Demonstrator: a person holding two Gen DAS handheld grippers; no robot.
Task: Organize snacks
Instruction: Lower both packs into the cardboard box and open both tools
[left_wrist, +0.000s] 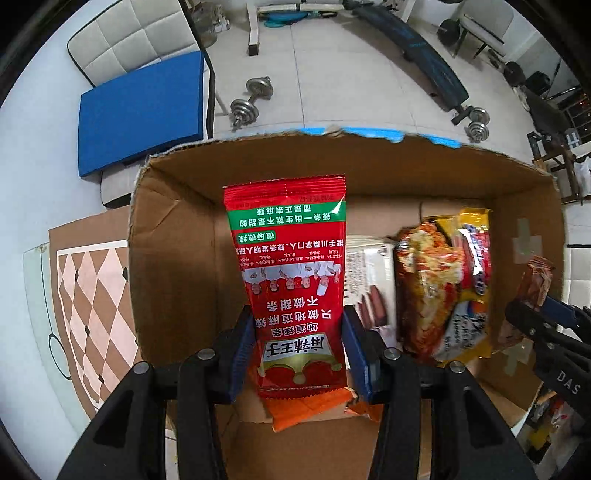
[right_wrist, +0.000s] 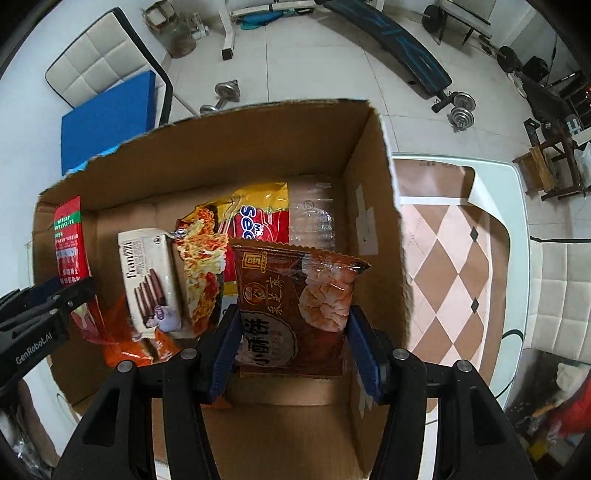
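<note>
red packet (left_wrist: 291, 280) and brown packet (right_wrist: 295, 310) upright (perhaps) over box (right_wrist: 229, 147).

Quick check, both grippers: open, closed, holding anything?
Left gripper: closed on a red snack packet, above the cardboard box.
Right gripper: closed on a brown snack packet, above the same box.

Our left gripper (left_wrist: 299, 347): blue pads clamped on something, pointing downward. Our right gripper (right_wrist: 293, 343): likewise clamped, alongside the left.
</note>
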